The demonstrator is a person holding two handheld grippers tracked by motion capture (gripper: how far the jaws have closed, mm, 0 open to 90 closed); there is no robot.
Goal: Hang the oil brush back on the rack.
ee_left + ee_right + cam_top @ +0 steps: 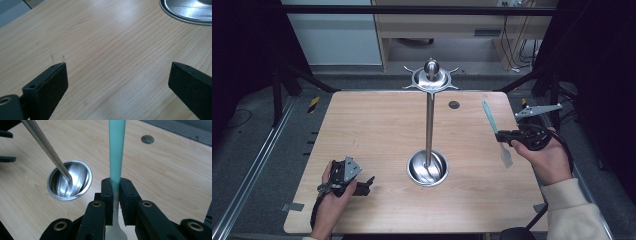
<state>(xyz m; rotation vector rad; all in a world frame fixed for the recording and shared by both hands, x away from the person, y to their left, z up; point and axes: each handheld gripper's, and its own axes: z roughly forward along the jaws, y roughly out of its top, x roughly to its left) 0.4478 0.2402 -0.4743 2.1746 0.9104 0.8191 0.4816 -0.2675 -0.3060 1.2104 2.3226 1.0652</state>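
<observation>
A spatula (488,116) with a teal handle and a pale grey blade is clamped in my right gripper (501,136), held above the table's right side. In the right gripper view the jaws of that gripper (115,186) are shut on the neck of the spatula (116,150), and its handle points away. A metal stand has its round base (427,167) at the table's middle, a thin pole (429,120), and a hooked crown (430,77) on top. My left gripper (368,184) rests low at the front left, open, with bare wood between its jaws (117,75).
The wooden table (372,125) has a small round hole (454,104) near its far edge. The rim of the stand's base (185,12) lies ahead and to the right of the left gripper. Dark frame bars and floor surround the table.
</observation>
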